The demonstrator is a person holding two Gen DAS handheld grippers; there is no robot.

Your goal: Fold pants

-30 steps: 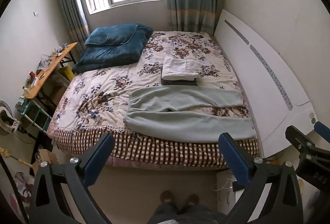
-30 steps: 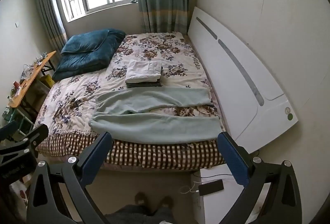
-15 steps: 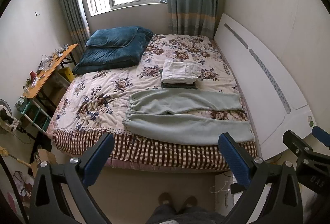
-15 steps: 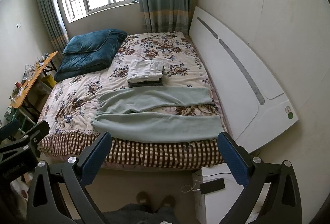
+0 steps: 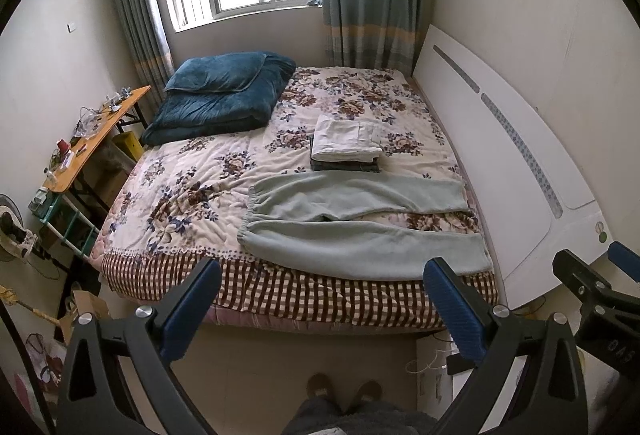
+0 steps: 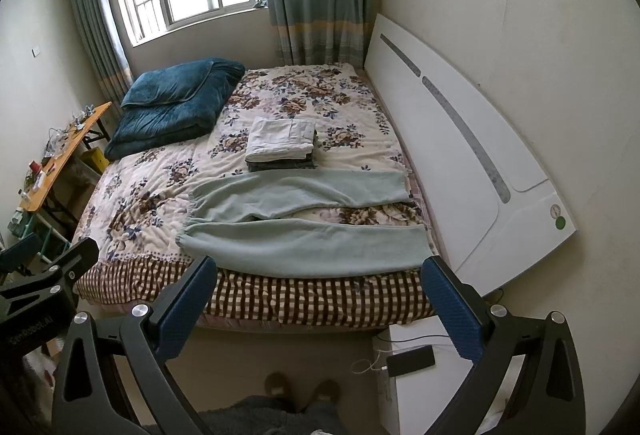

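Note:
Pale green pants (image 5: 360,219) (image 6: 304,219) lie spread flat on the near part of the bed, waistband to the left, both legs reaching right toward the headboard. My left gripper (image 5: 324,299) hangs open over the floor in front of the bed, well short of the pants, holding nothing. My right gripper (image 6: 320,299) is open too, at the same distance, empty. Each gripper shows at the edge of the other's view.
A stack of folded clothes (image 5: 346,145) (image 6: 282,143) sits just beyond the pants. A blue quilt (image 5: 220,95) lies at the far left. The white headboard (image 5: 500,171) is on the right, a bedside cabinet with a phone (image 6: 412,361) below it, a cluttered desk (image 5: 92,139) on the left.
Both grippers have pulled back and lifted a little, so the bed sits slightly higher and farther in each view. The pants have not moved.

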